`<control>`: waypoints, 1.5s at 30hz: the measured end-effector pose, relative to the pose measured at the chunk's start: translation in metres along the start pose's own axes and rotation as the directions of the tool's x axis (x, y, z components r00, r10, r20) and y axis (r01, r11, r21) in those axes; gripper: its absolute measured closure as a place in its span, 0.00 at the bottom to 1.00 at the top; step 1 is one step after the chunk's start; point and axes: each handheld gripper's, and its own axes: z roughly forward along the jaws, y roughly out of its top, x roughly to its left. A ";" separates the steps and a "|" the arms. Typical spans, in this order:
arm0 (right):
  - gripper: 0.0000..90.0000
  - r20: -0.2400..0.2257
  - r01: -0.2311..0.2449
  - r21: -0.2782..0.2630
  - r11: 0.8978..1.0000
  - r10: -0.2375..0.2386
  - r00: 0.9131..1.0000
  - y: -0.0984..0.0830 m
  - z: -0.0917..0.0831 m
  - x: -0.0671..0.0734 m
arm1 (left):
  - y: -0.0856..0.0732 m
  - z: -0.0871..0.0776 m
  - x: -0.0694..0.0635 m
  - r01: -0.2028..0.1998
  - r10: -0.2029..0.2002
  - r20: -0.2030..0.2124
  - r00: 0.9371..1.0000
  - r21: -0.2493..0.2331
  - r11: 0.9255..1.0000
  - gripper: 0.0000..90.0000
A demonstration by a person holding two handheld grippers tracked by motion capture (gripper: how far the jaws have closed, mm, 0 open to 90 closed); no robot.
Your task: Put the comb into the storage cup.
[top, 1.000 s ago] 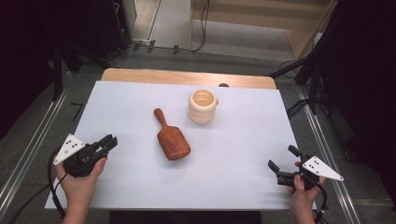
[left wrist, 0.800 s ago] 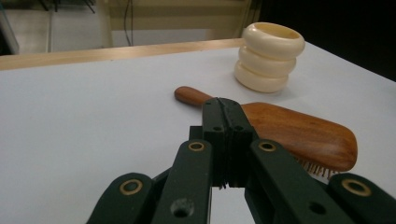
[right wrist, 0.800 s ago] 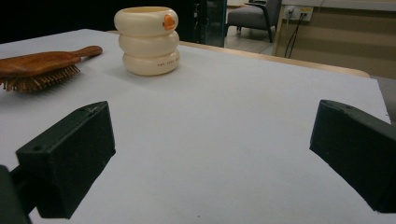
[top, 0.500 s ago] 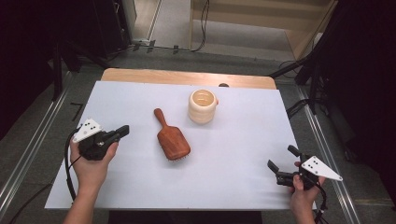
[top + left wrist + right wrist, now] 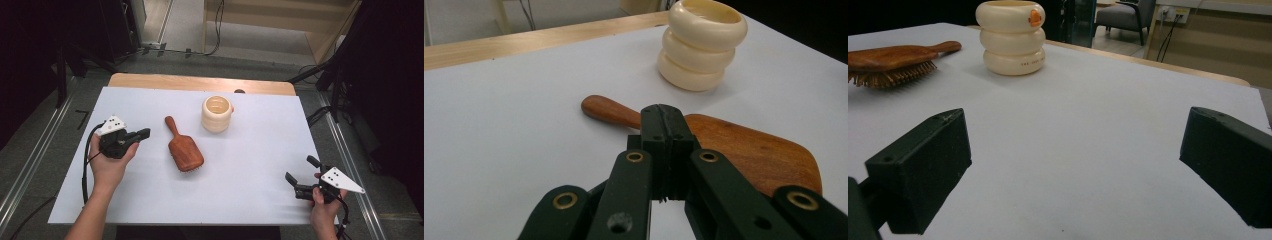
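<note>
A wooden hairbrush (image 5: 184, 152) lies bristles down in the middle of the white table (image 5: 250, 200), its handle pointing to the far left. A cream ribbed cup (image 5: 217, 114) stands upright behind it to the right. My left gripper (image 5: 144, 133) is shut with nothing in it, hovering just left of the brush handle and pointing at it. In the left gripper view the closed jaws' tip (image 5: 663, 114) covers the spot where handle meets brush head (image 5: 754, 147), with the cup (image 5: 701, 45) beyond. My right gripper (image 5: 301, 169) stands open and empty near the front right corner. Its view looks across bare table to the cup (image 5: 1012, 37) and brush (image 5: 888, 57).
A strip of bare wood (image 5: 200, 82) runs along the table's far edge. Metal rails (image 5: 30, 165) flank the table on both sides. Black cables trail from both grippers. Dark stands and floor cables lie beyond the table.
My left hand has moved right and a little farther in, bringing its gripper close to the brush handle. The right hand, brush and cup have stayed put.
</note>
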 end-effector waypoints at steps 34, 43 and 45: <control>0.00 -0.002 0.009 0.008 1.000 -0.009 1.000 0.000 0.002 0.000 | 0.044 0.075 0.011 -0.026 0.020 0.042 0.999 0.147 0.989 1.00; 0.00 -0.005 0.008 0.007 1.000 -0.008 1.000 0.000 0.002 0.000 | 0.053 0.100 0.015 -0.032 0.027 0.027 0.999 0.216 0.976 1.00; 0.00 -0.007 0.009 0.007 1.000 -0.009 1.000 0.000 0.002 0.000 | 0.054 0.106 0.016 -0.029 0.024 0.025 0.999 0.231 0.972 1.00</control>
